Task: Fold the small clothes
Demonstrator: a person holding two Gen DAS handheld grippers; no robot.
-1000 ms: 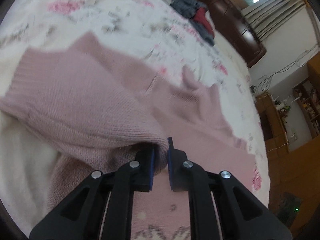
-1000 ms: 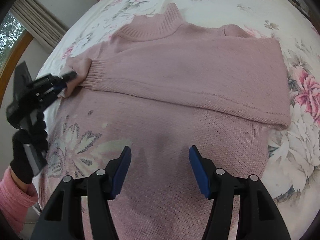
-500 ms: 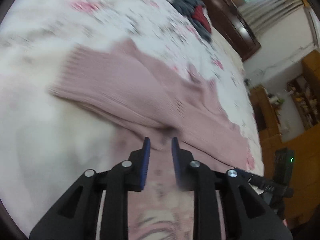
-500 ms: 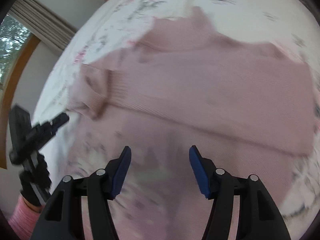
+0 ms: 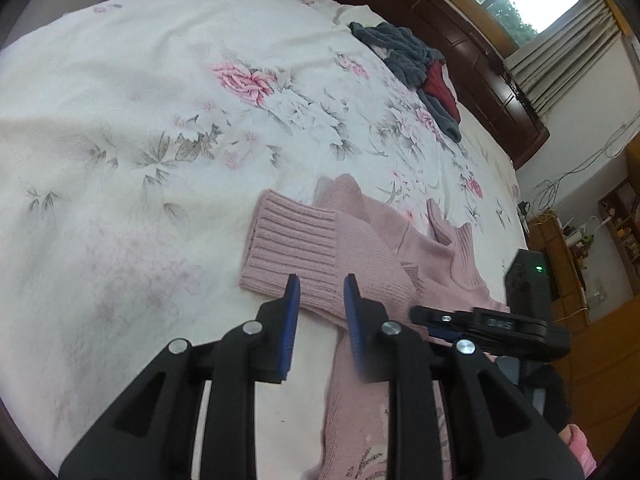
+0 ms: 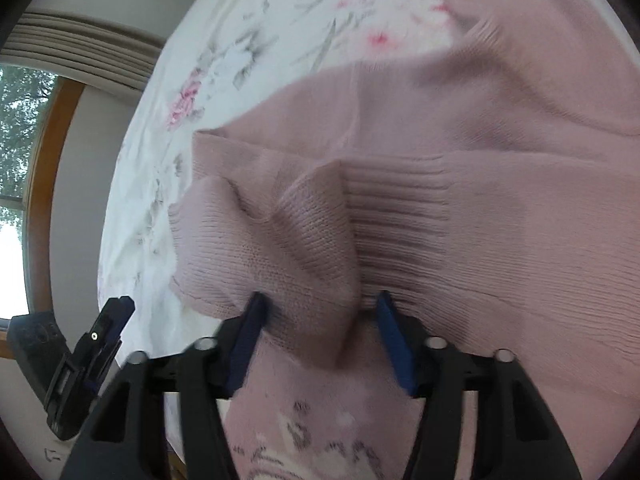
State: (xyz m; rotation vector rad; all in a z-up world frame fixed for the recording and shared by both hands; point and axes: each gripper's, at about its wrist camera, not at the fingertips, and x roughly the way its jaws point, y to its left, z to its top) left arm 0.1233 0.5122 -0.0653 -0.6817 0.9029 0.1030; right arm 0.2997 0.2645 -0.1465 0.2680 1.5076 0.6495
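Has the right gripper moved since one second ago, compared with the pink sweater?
Yes. The right gripper has moved forward and left over the pink sweater, from above its lower body to the folded sleeve cuff, which now bunches between its open jaws.

I saw a matt pink knitted sweater [image 5: 360, 248] with ribbed cuffs, a soft floral cloth bedspread [image 5: 160, 120], glossy dark wood headboard [image 5: 460, 40] upper right, and matt black plastic left gripper [image 5: 320, 292].
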